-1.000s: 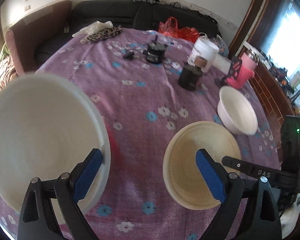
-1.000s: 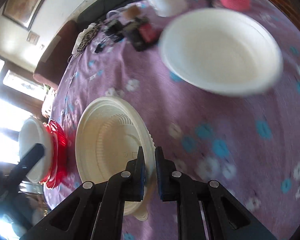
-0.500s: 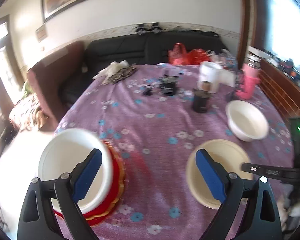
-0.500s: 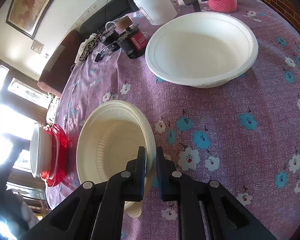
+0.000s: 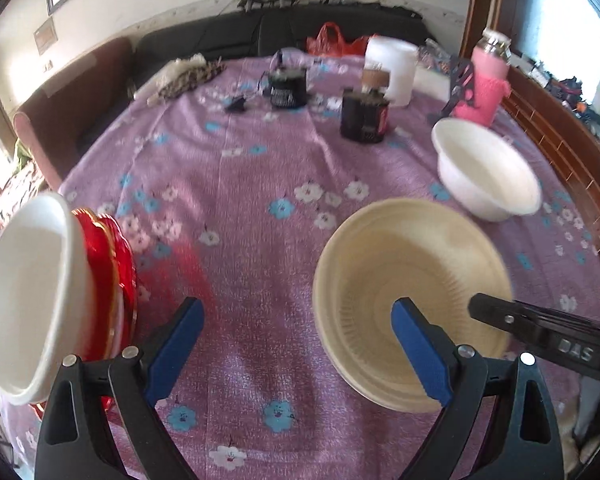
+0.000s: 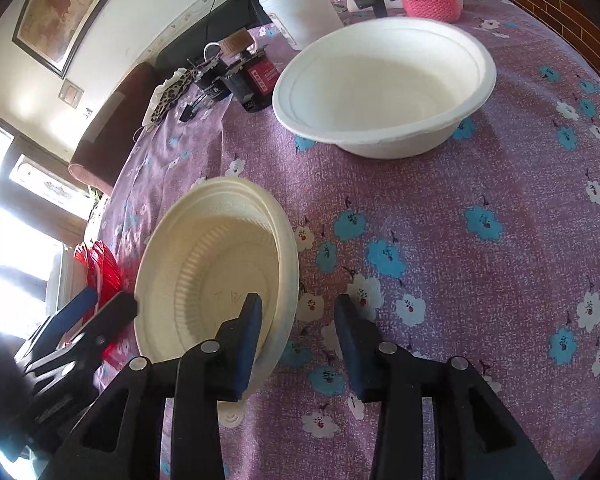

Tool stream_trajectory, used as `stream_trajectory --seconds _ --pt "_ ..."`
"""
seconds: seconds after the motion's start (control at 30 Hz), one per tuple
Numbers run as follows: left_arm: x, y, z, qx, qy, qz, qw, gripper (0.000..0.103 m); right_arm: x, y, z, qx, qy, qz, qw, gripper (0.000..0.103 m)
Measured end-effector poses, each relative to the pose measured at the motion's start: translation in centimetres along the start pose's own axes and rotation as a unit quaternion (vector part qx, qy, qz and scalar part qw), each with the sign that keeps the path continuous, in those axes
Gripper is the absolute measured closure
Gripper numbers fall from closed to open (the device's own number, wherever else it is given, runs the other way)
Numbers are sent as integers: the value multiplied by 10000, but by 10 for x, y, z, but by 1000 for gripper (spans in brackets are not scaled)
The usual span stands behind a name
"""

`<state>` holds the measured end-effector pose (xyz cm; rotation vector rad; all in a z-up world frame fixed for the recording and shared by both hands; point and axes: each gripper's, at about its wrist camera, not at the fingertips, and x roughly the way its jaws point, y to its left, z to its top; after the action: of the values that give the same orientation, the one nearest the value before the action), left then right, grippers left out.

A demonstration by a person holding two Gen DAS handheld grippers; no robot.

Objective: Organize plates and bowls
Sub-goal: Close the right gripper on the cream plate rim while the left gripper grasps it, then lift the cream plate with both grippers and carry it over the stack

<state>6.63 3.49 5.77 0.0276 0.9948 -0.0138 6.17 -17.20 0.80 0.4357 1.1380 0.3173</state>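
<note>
Right gripper (image 6: 298,312): jaws have just been opening and now stand apart, straddling the near rim of the cream ribbed plate (image 6: 204,276) without pressing it; the plate lies on the purple floral tablecloth (image 6: 480,240). Left gripper (image 5: 296,330): jaws wide apart, nothing between them. White bowl (image 6: 384,84) sits beyond the plate; another white bowl (image 5: 28,292) rests on the red plates (image 5: 112,264) at the table's left edge.

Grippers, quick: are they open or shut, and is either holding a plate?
Left gripper: open, holding nothing.
Right gripper: jaws just been opening, cream plate rim between them, not pinched.
</note>
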Motion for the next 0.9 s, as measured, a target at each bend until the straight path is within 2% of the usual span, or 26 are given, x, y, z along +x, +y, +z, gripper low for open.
stream_trajectory --seconds 0.13,0.17,0.2,0.23,0.27,0.3,0.33,0.43,0.53,0.63,0.7,0.9 --pt "20 0 -4 -181 345 -336 9987 11 2 3 -2 -25 -61 -26 10000 63" --pt "22 0 -5 -208 392 -421 9981 22 2 4 -3 -44 -77 -31 10000 63" --pt "25 -2 -7 -212 470 -527 9973 42 2 6 -4 -87 -84 -44 9999 63" --pt "27 -4 -8 -200 541 -594 9966 54 1 9 -5 -130 -91 -59 9999 63" --pt "31 -6 -10 -184 676 -710 9950 74 0 12 -6 -168 -105 -51 9998 65" --pt "32 -7 -12 -191 742 -833 9936 81 -1 15 -7 -215 -114 -7 9997 74" --pt "31 -8 -14 -203 753 -874 9931 81 -4 19 -8 -275 -139 5 9995 81" --pt "9 -7 -20 -258 484 -862 9948 81 -20 39 -15 -606 -443 -265 9968 81" --pt "-19 1 -23 -353 136 -884 9954 81 -36 57 -21 -829 -677 -276 9939 81" --pt "-54 15 -27 -494 -274 -837 9949 80 -54 81 -26 -1006 -887 -120 9909 81" --pt "-77 29 -32 -650 -532 -796 9933 75 -65 102 -30 -1156 -1024 28 9880 81" --pt "-132 92 -48 -1259 -1231 -429 9834 71 -65 183 -42 -1646 -1136 379 9791 81"
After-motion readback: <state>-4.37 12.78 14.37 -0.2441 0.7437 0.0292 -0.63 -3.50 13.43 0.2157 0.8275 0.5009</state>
